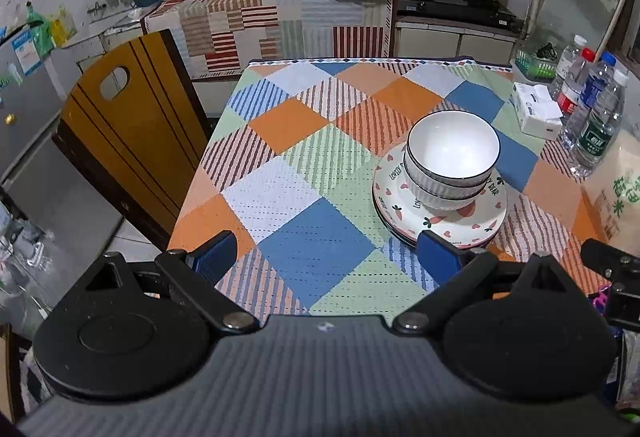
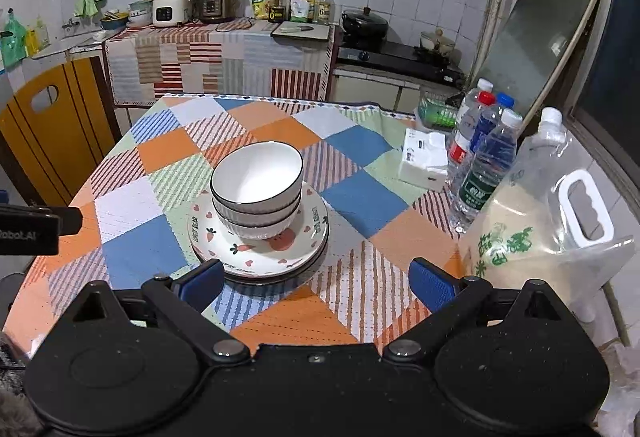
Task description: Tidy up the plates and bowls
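Kitchen table (image 1: 304,141) is holding stacked bowls (image 1: 452,157) on plates (image 1: 476,225). Both grippers (image 1: 324,257) (image 2: 316,281) are hanging wide open, holding nothing. Bowls are probably breakable and slippery; grab the rim.

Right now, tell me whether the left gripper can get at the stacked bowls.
Probably yes. The left gripper is open and empty, and the stacked bowls sit on the plates just ahead to its right, with only bare tablecloth between.
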Available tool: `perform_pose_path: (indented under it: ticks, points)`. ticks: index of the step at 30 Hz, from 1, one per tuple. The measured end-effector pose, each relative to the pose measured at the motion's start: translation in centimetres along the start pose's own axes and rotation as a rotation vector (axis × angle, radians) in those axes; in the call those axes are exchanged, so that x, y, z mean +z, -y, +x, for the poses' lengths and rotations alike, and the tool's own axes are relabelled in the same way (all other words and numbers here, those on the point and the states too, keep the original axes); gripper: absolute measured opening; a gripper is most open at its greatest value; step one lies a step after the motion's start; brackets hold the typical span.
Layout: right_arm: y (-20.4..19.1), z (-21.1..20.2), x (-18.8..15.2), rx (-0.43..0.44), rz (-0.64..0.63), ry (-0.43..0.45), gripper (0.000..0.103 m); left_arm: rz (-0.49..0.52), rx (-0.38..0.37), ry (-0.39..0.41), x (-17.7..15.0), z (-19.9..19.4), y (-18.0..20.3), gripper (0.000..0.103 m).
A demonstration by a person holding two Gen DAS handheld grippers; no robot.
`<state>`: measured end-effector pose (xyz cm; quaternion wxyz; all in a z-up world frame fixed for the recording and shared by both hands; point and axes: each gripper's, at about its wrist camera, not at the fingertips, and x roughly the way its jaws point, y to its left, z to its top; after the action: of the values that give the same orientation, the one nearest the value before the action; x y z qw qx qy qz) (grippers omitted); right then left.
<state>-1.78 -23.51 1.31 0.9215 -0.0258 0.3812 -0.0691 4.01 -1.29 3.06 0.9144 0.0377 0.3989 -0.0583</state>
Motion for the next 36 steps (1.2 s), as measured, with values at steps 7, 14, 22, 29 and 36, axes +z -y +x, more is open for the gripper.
perform_pose_path:
  ticks: [7, 14, 22, 29, 36]
  points:
    - [0.2, 0.2, -0.1, -0.001, 0.016, -0.013, 0.100, -0.006, -0.018, 0.029, -0.5, -0.4, -0.2, 0.098]
    - [0.4, 0.1, -0.1, 0.007, 0.027, -0.015, 0.100, 0.008, -0.019, 0.045, -0.8, -0.7, 0.6, 0.098]
    - [0.5, 0.1, -0.2, 0.011, 0.034, -0.021, 0.100, 0.027, -0.020, 0.045, -0.8, -0.7, 1.0, 0.098]
    - [0.4, 0.2, -0.1, 0.010, 0.032, -0.026, 0.100, 0.029, -0.023, 0.042, -0.8, -0.6, 1.0, 0.098]
    - [0.3, 0.3, -0.2, 0.005, 0.029, -0.029, 0.100, 0.031, -0.030, 0.041, -0.9, -0.6, 1.1, 0.098]
